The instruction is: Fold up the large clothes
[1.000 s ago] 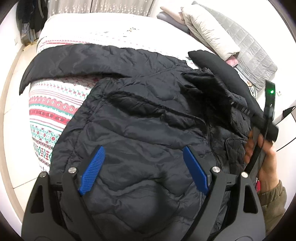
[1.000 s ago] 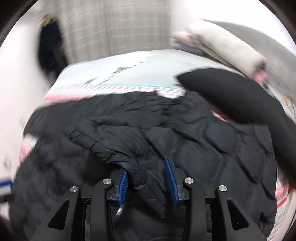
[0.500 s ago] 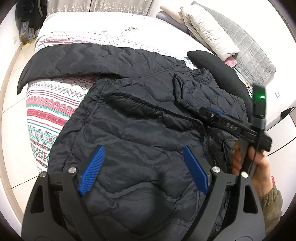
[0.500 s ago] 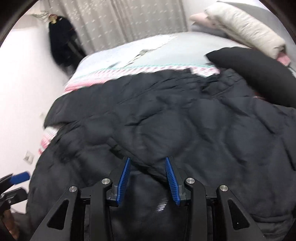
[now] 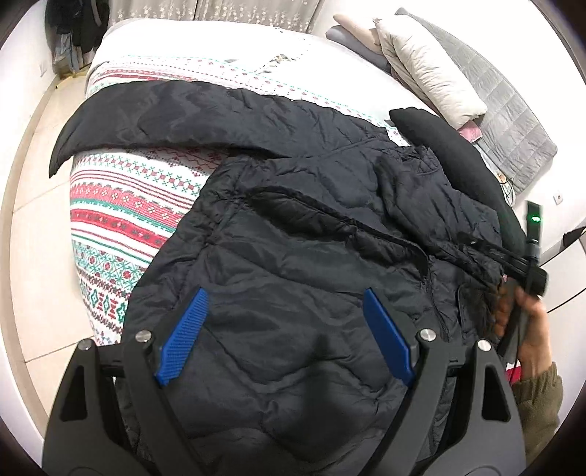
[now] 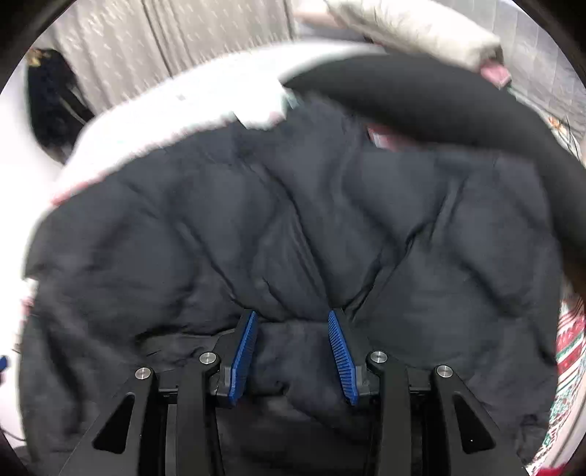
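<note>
A black quilted jacket [image 5: 293,263] lies spread on the patterned bed cover [image 5: 121,205], one sleeve [image 5: 154,113] stretched out to the left. My left gripper [image 5: 284,326] hovers wide open above the jacket's lower body, holding nothing. My right gripper [image 6: 293,337] has its blue pads [image 6: 243,351] part-closed on a fold of the jacket's front edge [image 6: 296,348]. In the left wrist view the right gripper [image 5: 527,267] and the hand holding it sit at the jacket's right edge. The right wrist view is blurred.
Pillows and a grey quilt [image 5: 457,73] are piled at the bed's far right. A black bolster-like sleeve [image 5: 457,161] lies along the right side. Tiled floor [image 5: 33,190] is on the left. Dark clothes [image 5: 77,25] hang by the curtain.
The right gripper has moved back to the right with the jacket's front edge, opening the flap it had carried left. The left gripper stayed open and nearly still.
</note>
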The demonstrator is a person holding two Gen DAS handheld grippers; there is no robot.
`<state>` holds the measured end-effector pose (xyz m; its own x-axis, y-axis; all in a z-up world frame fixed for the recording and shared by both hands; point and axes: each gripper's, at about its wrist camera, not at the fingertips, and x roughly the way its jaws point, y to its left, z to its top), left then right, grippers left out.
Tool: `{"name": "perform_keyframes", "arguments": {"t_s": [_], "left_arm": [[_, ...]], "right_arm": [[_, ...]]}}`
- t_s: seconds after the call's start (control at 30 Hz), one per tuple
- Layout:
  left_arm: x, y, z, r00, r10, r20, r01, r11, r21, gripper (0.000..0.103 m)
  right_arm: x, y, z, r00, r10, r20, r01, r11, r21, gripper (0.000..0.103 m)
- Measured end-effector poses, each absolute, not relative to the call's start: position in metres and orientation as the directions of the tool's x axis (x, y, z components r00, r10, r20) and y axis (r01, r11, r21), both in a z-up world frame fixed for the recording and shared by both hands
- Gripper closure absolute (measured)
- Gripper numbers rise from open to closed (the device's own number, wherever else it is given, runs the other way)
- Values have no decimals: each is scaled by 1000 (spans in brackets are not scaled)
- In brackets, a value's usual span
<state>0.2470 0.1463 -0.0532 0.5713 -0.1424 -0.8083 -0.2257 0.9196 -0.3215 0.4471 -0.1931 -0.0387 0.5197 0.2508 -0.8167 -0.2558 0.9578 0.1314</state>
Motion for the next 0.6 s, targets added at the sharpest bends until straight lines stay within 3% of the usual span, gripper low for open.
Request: {"name": "perform_keyframes", "arguments": {"t_s": [0.07,0.13,0.2,0.3,0.43,0.47,0.6], "left_arm": [[246,147,-51,577,-140,-804,-230,918,-325,16],[246,148,-50,583,-124,-803,-231,922,-311,16],[247,152,-50,581,-119,-805,-237,921,-308,16],[248,168,-46,590,-122,-798,-266,904,-334,16],[257,214,-33,632,-83,-771,-346,860,-376,16],[260,232,-31,645,-50,-763,-385,840,-381,16],[271,299,-50,632,-50,-774,-498,739,-454,16]], "right_arm": [[437,-193,-23,541,278,-794,-282,949,141,55],[435,-189,-33,480,274,-833,-303,943,135,50],[434,-184,-58,412,212,-886,-316,946,80,49],[430,-181,-54,443,186,-877,-344,939,26,49],[414,-196,-2,515,359,-778,-314,924,218,48],[409,-201,8,525,372,-766,-296,923,246,43],[401,-209,19,487,418,-767,-263,908,328,37]]}}
